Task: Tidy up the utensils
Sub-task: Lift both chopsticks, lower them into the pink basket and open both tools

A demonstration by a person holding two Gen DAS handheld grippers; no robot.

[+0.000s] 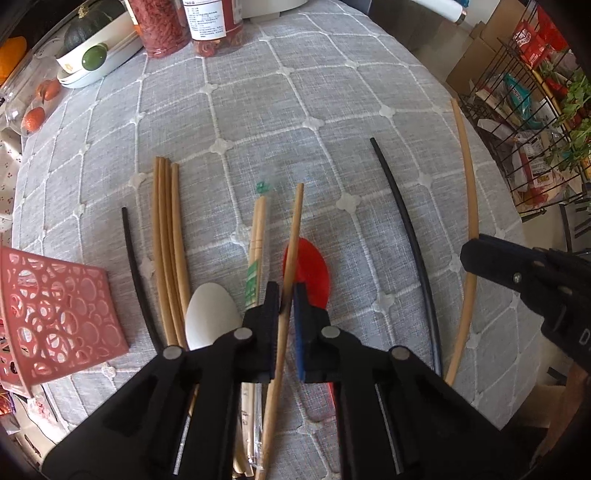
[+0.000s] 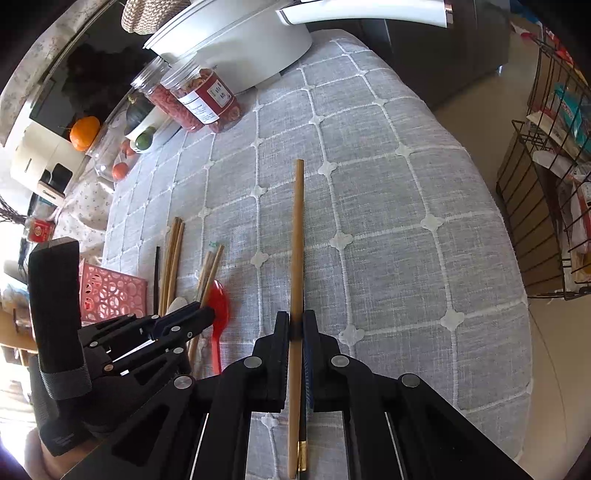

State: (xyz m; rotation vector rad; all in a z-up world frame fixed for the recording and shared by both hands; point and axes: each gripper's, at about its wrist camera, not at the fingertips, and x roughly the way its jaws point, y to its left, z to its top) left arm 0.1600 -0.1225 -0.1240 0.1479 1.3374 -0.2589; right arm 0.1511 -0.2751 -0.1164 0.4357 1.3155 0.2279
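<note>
Pinching a wooden chopstick (image 1: 291,254) over the surface (image 1: 332,110), the left tongs (image 1: 286,295) are clamped, likewise the right tongs (image 2: 295,323) on another chopstick (image 2: 297,236); thin sticks could be levered out if swung fast toward the pink basket (image 1: 55,310).

the far middle of the worktop (image 1: 332,92) lies open, bare cloth up to the jars (image 1: 192,26) and white pot (image 2: 243,48) at the back. at the near left, the pink basket (image 1: 55,314), wooden chopsticks (image 1: 168,240) and white spoon (image 1: 210,314) crowd together. a wire rack (image 2: 546,221) borders the right edge.
</note>
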